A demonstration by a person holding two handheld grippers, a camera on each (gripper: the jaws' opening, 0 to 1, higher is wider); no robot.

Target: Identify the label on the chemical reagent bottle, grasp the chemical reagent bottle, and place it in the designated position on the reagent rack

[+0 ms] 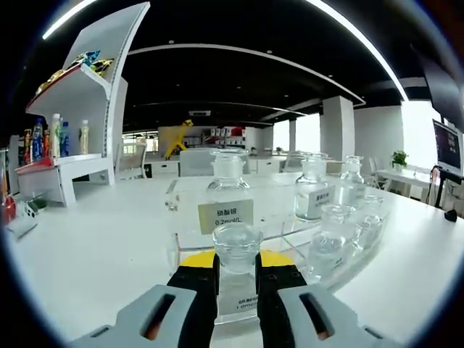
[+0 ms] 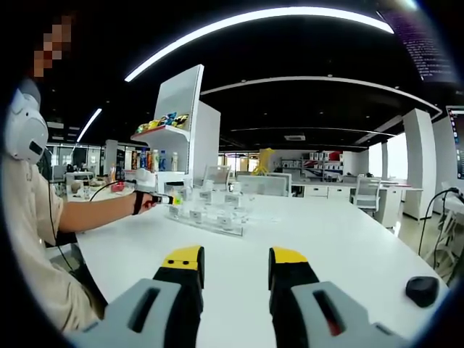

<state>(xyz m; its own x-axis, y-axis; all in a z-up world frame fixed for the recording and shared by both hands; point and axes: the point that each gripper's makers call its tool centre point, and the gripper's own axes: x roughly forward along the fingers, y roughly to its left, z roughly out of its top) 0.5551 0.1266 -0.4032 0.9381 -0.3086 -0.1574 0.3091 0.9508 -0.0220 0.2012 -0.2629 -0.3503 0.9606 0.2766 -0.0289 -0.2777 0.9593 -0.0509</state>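
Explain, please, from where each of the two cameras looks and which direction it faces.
Left gripper view: rides the left claw, close over the clear acrylic reagent rack; its jaws grip a clear glass reagent bottle.
Right gripper view: rides the right claw, low over the white table, facing the distant rack; jaws apart, the person's outstretched arm at left.
Shared: rack, table, white shelf unit.

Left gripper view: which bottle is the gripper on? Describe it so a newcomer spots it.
On the white table stands a clear rack of glass bottles. The held bottle is the nearest one, clamped in the left gripper, directly before the taller labelled bottle.
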